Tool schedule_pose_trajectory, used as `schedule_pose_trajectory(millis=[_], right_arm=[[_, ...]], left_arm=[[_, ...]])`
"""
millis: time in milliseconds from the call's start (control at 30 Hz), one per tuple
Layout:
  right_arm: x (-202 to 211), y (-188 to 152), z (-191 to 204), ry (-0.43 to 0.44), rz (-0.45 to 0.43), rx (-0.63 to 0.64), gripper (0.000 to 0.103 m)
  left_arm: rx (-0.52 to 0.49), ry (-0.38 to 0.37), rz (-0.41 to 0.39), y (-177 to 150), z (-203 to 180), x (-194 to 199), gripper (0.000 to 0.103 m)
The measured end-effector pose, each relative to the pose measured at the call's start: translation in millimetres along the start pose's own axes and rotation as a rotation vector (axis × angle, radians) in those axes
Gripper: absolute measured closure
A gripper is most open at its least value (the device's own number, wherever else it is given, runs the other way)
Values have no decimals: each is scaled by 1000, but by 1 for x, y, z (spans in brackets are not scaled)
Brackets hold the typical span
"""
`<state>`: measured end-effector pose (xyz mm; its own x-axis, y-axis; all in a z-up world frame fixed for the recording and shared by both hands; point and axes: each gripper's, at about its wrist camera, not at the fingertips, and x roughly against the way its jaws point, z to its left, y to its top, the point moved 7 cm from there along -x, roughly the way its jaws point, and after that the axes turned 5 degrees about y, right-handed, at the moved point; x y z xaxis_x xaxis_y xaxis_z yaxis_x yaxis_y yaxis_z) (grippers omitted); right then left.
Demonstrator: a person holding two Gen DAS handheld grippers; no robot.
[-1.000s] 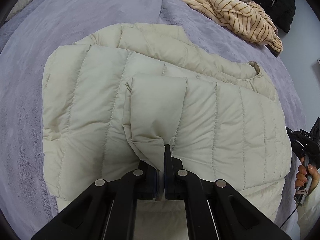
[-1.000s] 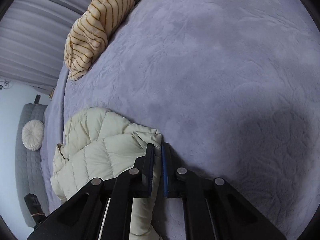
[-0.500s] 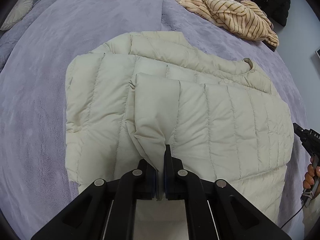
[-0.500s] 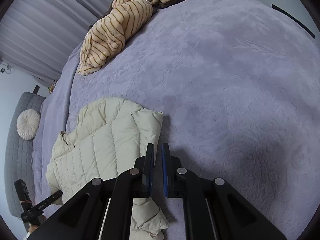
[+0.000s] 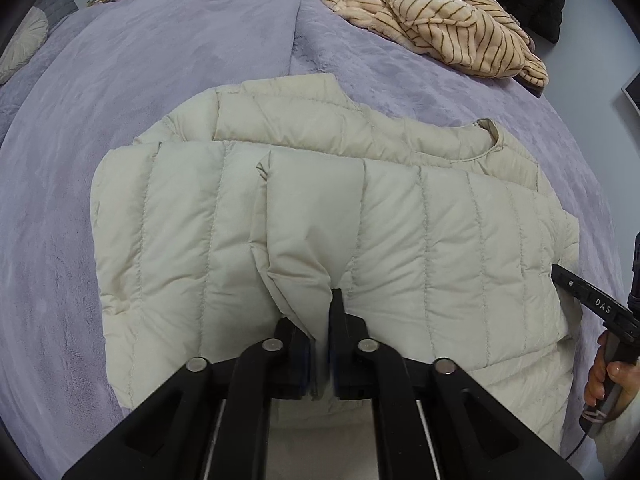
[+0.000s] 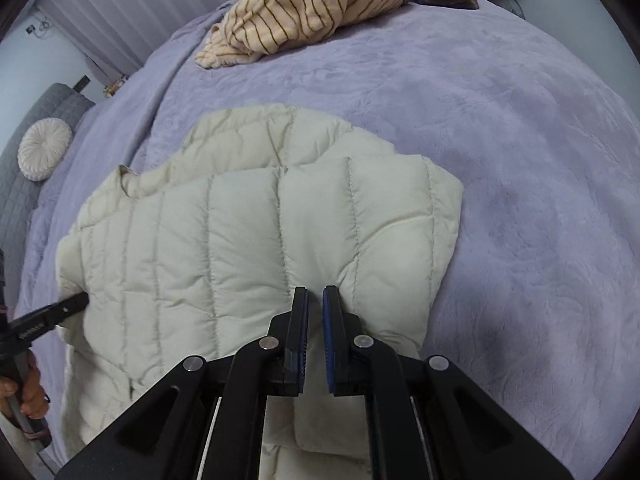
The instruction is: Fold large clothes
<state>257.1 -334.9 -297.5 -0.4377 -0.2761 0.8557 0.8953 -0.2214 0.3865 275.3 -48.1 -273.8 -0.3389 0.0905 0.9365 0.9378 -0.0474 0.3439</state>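
Across the lilac plush bedspread lies a cream quilted puffer jacket, spread flat with a sleeve folded over its front and its collar toward the far right in the left wrist view. At the near edge of that view, the left gripper points steeply down at the folded cuff; its jaws are opening, a pinch of cream fabric between them, though whether the pads press on it cannot be told. Seen from the right wrist camera, the right gripper hangs just above the jacket's near right part with its blue-lined jaws drawn almost together and nothing caught between them. That same gripper shows at the right edge of the left view as a black bar, held by a hand. Well apart from the jacket, at the far side of the bedspread, a beige plush garment with brown stripes lies crumpled. A round cream pleated cushion rests on a grey quilted sofa at far left.
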Motion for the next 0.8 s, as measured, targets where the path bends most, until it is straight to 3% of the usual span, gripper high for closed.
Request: schedule_pose_trajectory(millis=[33, 67, 100, 167, 267, 400, 467, 567, 800], right_arm=[[-4, -1, -4, -7, 2, -4, 99], [-6, -3, -8, -11, 4, -16, 99], [-6, -3, -11, -11, 3, -26, 99], [-5, -4, -13, 1, -3, -32, 99], [-4, -4, -14, 4, -2, -24, 99], [-4, -5, -12, 4, -2, -27, 99], [-6, -3, -10, 0, -2, -23, 99], [-6, -3, -9, -2, -3, -20, 99], [-7, -5, -10, 7, -9, -11, 99]], left_arm=[[-2, 46, -18, 1, 6, 3, 24], [6, 86, -51, 1, 13, 9, 0], [12, 108, -85, 2, 21, 16, 0], [20, 87, -69, 1, 33, 19, 0], [47, 121, -87, 3, 48, 29, 0], [52, 165, -150, 17, 42, 34, 2], [48, 192, -113, 20, 37, 17, 13], [25, 244, -54, 11, 38, -16, 13], [27, 225, -51, 5, 44, -25, 13]])
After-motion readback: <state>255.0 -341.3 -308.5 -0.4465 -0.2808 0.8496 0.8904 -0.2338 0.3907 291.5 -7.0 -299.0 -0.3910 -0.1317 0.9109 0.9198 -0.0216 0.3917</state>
